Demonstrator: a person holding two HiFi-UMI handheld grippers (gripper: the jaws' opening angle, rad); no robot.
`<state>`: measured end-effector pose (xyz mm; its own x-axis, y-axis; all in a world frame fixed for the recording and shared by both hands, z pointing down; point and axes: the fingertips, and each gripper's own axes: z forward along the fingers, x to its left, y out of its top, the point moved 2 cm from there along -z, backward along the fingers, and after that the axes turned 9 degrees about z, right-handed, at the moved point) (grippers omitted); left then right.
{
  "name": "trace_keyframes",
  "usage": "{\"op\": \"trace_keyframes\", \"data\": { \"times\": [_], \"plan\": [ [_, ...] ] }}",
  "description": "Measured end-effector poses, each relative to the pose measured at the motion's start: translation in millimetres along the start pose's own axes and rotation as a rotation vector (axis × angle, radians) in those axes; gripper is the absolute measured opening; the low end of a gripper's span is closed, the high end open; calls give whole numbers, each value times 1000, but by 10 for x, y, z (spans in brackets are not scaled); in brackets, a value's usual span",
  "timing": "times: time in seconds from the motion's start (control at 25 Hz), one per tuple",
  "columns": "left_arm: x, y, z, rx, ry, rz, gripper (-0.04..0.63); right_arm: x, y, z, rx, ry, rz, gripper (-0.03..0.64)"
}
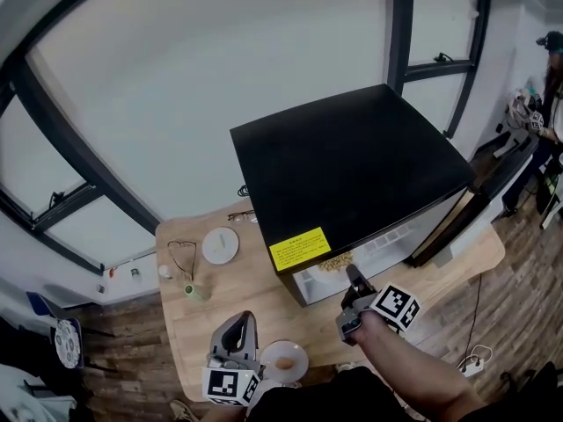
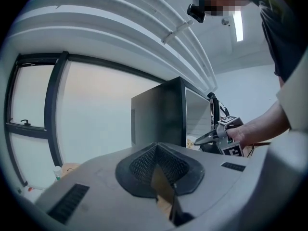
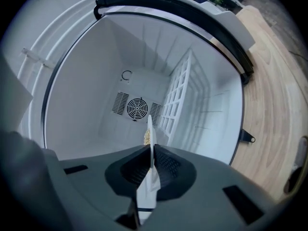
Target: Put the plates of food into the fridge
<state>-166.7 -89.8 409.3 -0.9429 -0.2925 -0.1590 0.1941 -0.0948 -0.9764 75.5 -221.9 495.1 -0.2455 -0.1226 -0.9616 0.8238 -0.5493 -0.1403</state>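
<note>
Tongs: the right tongs [image 1: 352,281] are clamped on the rim of a plate of food [image 1: 335,261]. In the right gripper view both pads press flat on the plate [image 3: 150,129], which shows edge-on. The plate sits at the mouth of the black fridge [image 1: 352,165], just under its top edge, with tan crumbly food on it. The fridge door [image 1: 475,200] stands open to the right. Beyond the plate is the white interior, with a round fan vent [image 3: 137,108] on the back wall and a wire rack [image 3: 180,95] to one side.

Nothing is gripped by the left tongs [image 1: 236,323]: jaws nearly together, a thin slit showing wood. They hover over the wooden table [image 1: 255,293], just beside a second plate [image 1: 284,359] carrying a brown-orange lump. Further back on the table lie a white plate [image 1: 220,245] and spectacles [image 1: 182,255].
</note>
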Motion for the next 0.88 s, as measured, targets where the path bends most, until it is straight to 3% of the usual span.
{"op": "trace_keyframes", "data": {
  "times": [0.4,0.52,0.68,0.88],
  "plan": [
    [165,-46,-29,12,34,0,5,115,22,365,25,-25,-88,31],
    [173,-61,-40,17,38,-2,5,156,37,399,31,-27,-159,35],
    [156,-81,-34,19,39,-2,5,177,42,400,38,-80,-309,103],
    [122,-68,-35,16,32,12,5,157,38,355,24,-190,-554,255]
  ]
}}
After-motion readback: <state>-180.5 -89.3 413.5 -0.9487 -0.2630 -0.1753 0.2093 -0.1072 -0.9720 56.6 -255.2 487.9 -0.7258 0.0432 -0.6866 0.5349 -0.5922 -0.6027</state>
